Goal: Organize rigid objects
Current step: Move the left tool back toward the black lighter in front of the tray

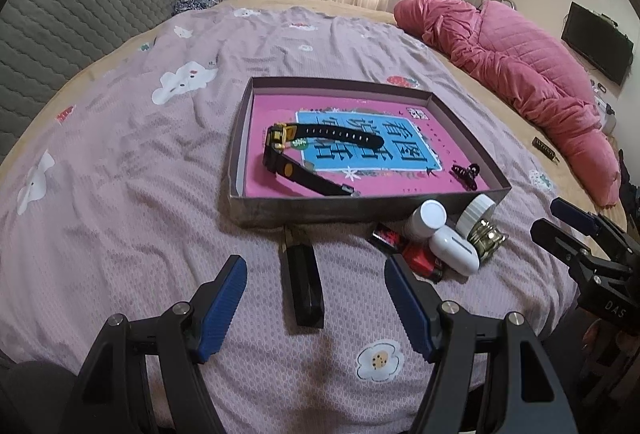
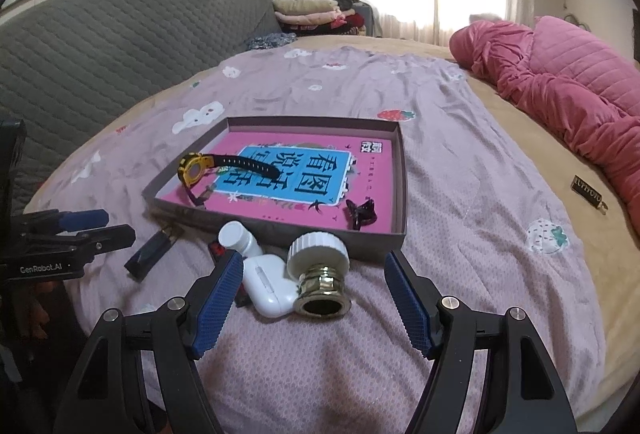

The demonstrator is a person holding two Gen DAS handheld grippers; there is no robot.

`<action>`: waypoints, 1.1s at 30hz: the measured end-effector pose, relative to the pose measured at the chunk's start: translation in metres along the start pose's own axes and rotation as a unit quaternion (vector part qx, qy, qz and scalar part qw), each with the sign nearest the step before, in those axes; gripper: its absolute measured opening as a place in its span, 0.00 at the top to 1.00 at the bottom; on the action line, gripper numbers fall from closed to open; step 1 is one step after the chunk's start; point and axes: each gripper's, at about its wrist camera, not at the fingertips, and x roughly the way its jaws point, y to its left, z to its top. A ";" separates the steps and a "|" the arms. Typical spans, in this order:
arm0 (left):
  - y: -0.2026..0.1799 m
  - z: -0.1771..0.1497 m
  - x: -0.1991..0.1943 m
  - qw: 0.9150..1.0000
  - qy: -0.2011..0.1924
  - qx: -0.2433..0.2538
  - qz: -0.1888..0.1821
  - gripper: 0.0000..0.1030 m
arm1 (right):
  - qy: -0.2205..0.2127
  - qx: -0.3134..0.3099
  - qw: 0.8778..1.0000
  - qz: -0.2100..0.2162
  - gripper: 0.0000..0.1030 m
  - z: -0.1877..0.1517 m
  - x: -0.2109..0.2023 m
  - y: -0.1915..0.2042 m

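A shallow grey box [image 1: 344, 212] [image 2: 380, 238] with a pink and blue book lining its bottom lies on the bed. Inside are a black-and-yellow watch [image 1: 288, 150] [image 2: 196, 170] and a dark hair claw [image 1: 466, 174] [image 2: 362, 214]. In front of the box lie a black rectangular bar [image 1: 302, 284] [image 2: 150, 254], a white bottle [image 1: 426, 218] [image 2: 240, 240], a white earbud case [image 1: 454, 248] [image 2: 266, 284], a red and black item [image 1: 416, 258] and a brass fitting with a white cap [image 1: 484, 226] [image 2: 320, 274]. My left gripper [image 1: 316, 294] stands open over the black bar. My right gripper [image 2: 314, 286] stands open around the earbud case and fitting.
A pink quilted blanket [image 1: 520, 74] [image 2: 568, 74] is bunched along the right side of the bed. A small dark tag [image 1: 544, 148] [image 2: 588, 192] lies on the tan sheet beside it. A grey padded headboard [image 1: 80, 18] rises on the left, with folded clothes [image 2: 316, 14] at the back.
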 end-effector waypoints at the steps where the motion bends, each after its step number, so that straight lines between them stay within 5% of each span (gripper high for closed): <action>1: 0.000 -0.001 0.000 1.000 0.002 0.000 0.000 0.31 | 0.001 0.000 1.000 -0.001 0.28 -0.001 -0.001 0.000; 33: 0.001 -0.013 0.025 0.998 0.057 -0.008 -0.009 0.31 | 0.068 0.039 0.997 -0.005 0.28 -0.016 0.030 -0.010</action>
